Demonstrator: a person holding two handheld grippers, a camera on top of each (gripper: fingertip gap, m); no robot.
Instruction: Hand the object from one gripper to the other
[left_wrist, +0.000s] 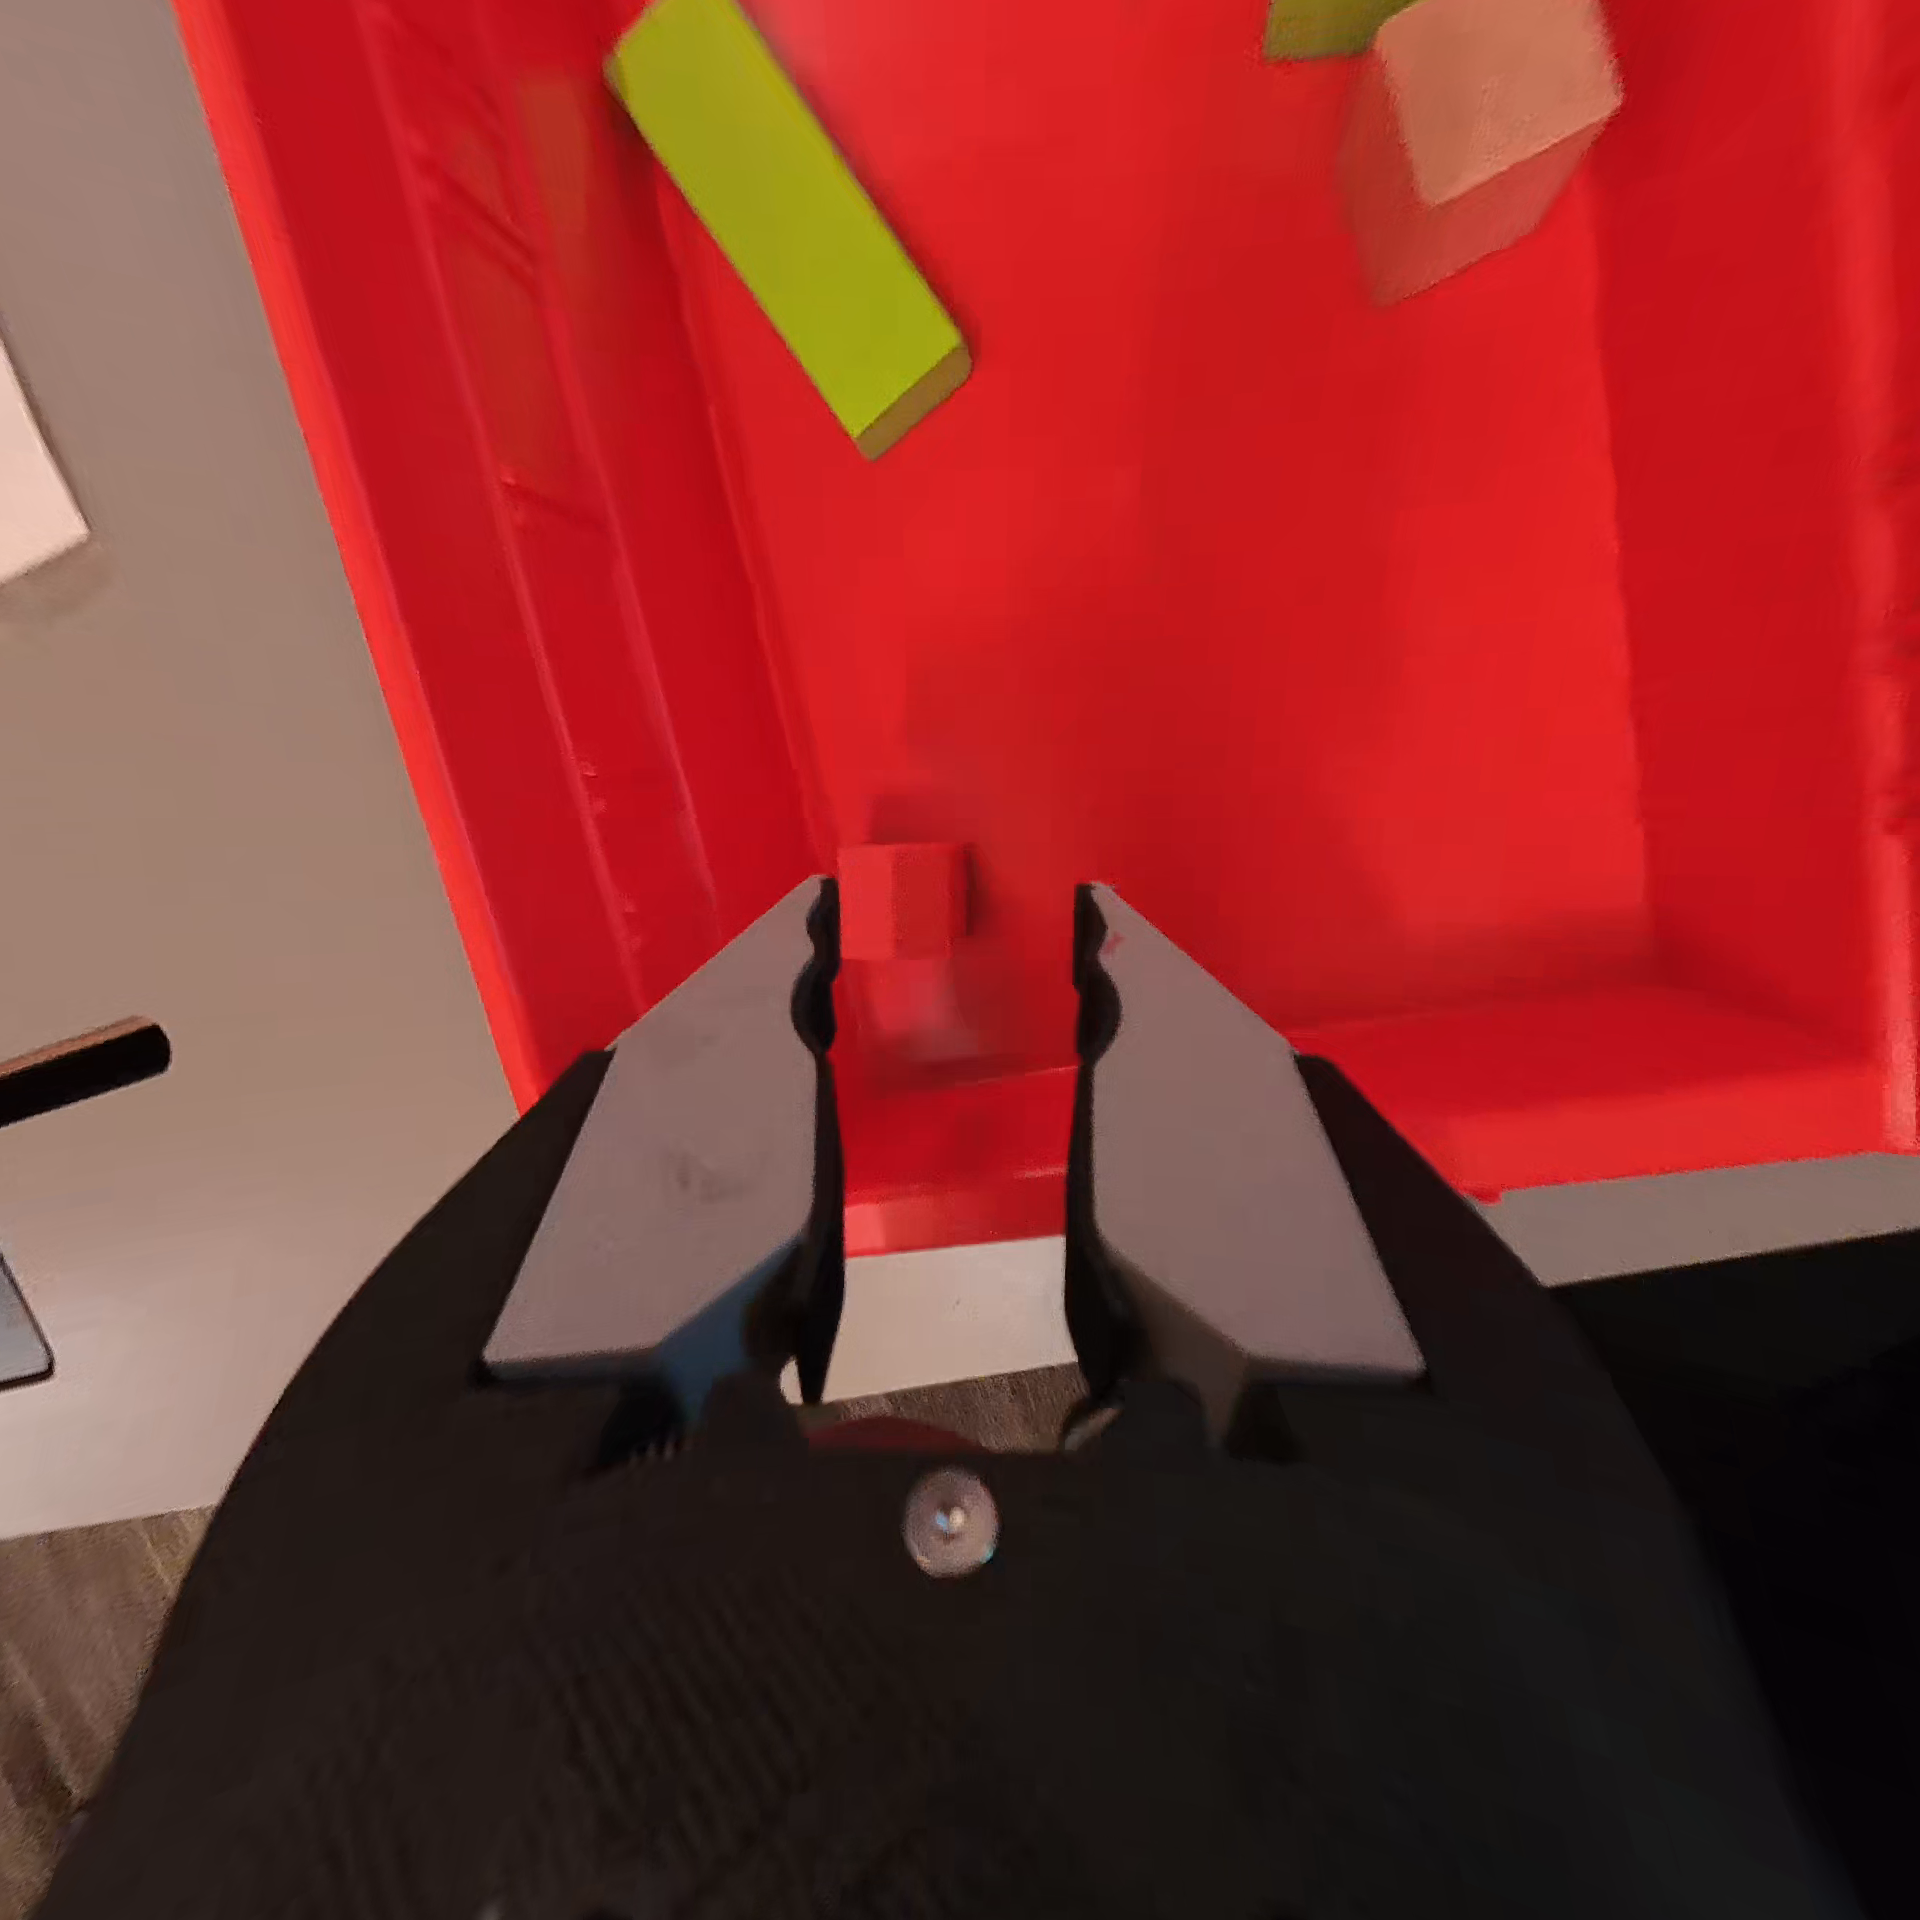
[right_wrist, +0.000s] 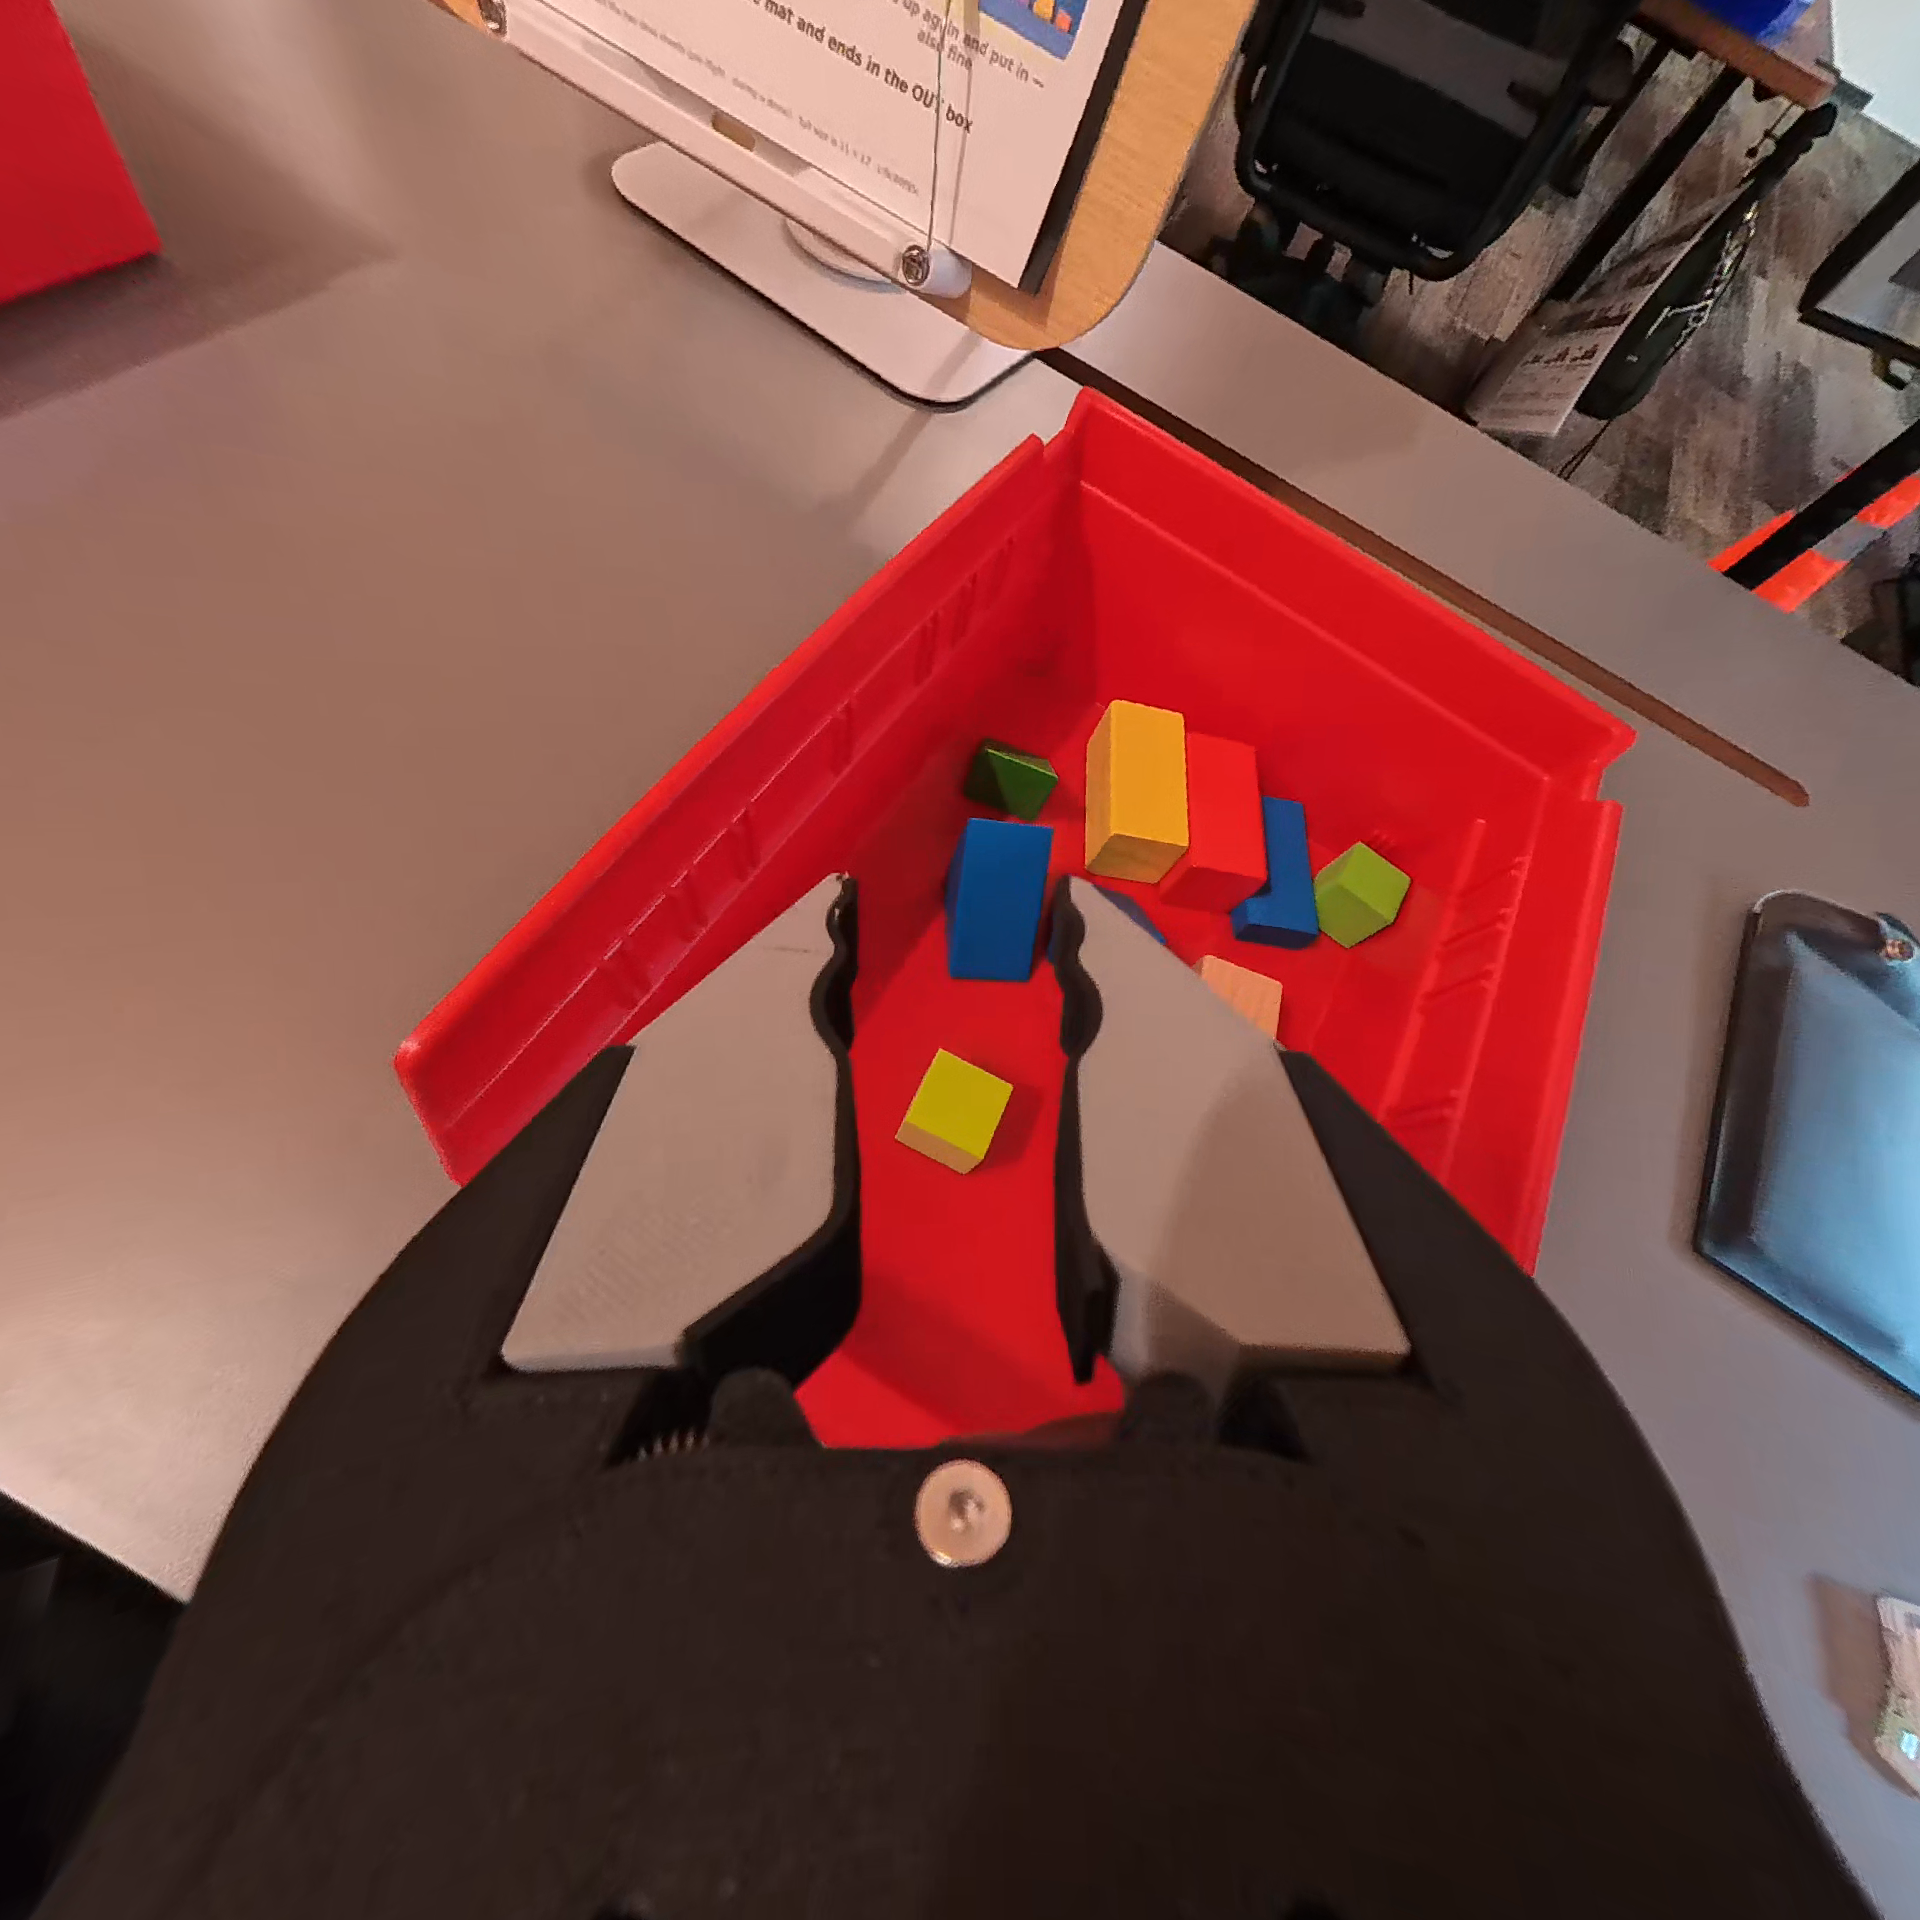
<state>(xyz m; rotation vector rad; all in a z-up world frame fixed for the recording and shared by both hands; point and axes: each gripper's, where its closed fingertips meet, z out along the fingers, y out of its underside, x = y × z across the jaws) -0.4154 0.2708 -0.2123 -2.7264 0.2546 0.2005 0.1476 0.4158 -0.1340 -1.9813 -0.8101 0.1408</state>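
Left wrist view: left tool (left_wrist: 951, 904), jaws parted and empty, hangs over the red plastic bin (left_wrist: 1247, 623); a small red wooden cube (left_wrist: 902, 900) lies on the bin floor just beyond its fingertips. Light, rigid and smooth-faced, the cube suits a grip across opposite flat faces. Right tool (right_wrist: 954, 902) is likewise parted and empty.

An office or lab workspace: a grey surface (right_wrist: 416, 623) carries red plastic bins (right_wrist: 1299, 623) of coloured wooden blocks (right_wrist: 1135, 790), a printed instruction sheet (right_wrist: 831, 94) on a white stand, and a dark tablet (right_wrist: 1818, 1122) at right; a black office chair (right_wrist: 1403, 125) stands on patterned carpet beyond.
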